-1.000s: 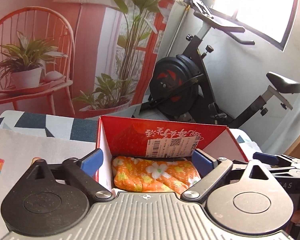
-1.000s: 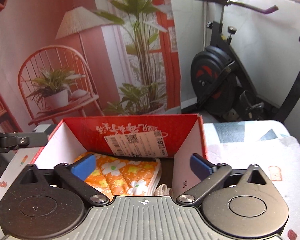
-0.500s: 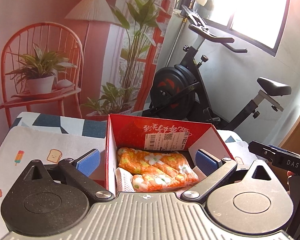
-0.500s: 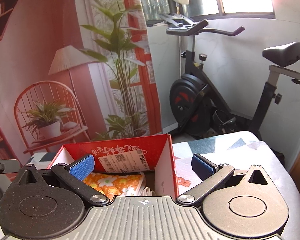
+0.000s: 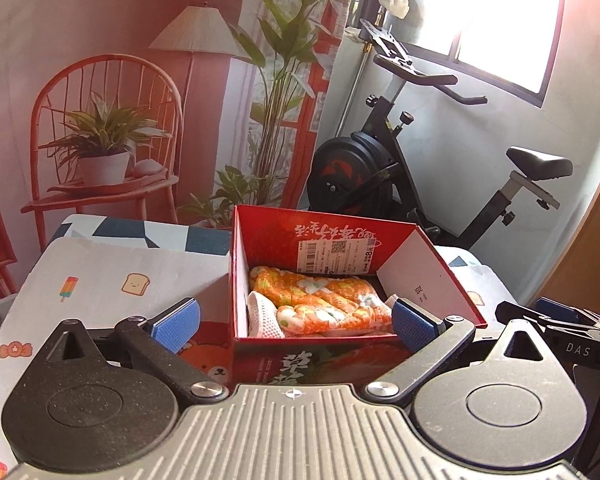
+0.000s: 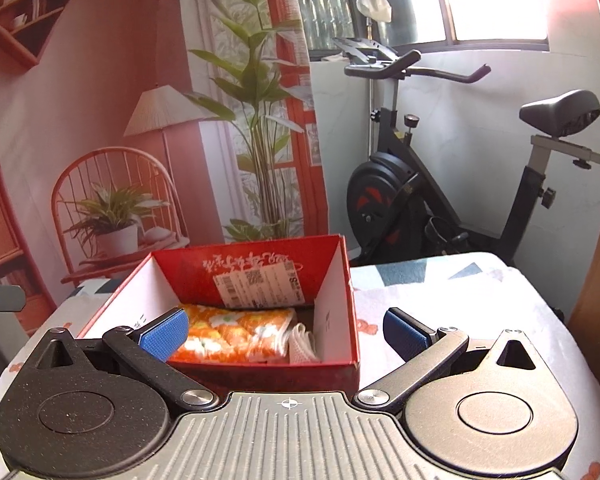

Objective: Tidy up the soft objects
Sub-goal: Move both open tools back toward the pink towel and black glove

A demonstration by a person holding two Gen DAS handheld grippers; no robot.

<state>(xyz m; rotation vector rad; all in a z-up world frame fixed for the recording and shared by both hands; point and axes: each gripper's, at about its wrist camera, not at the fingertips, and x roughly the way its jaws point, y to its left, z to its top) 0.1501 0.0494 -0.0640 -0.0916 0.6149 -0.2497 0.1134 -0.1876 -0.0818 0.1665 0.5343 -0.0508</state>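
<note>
A red cardboard box (image 5: 332,240) stands open on the table, and it also shows in the right wrist view (image 6: 256,372). Inside lie a folded orange floral cloth (image 5: 320,304) (image 6: 236,330) and a white mesh piece (image 5: 262,314) (image 6: 302,346) beside it. My left gripper (image 5: 294,322) is open and empty, raised in front of the box. My right gripper (image 6: 286,328) is open and empty, also raised in front of the box. The right gripper shows at the right edge of the left wrist view (image 5: 556,320).
The table carries a patterned tablecloth (image 5: 112,280) (image 6: 440,300) with cartoon prints. Behind it hangs a printed backdrop (image 5: 140,80) with a chair and plants. An exercise bike (image 5: 400,160) (image 6: 420,184) stands at the back right by the window.
Both grippers have drawn back and up away from the box, open and empty throughout. The box now looks smaller and its front wall has come into view.
</note>
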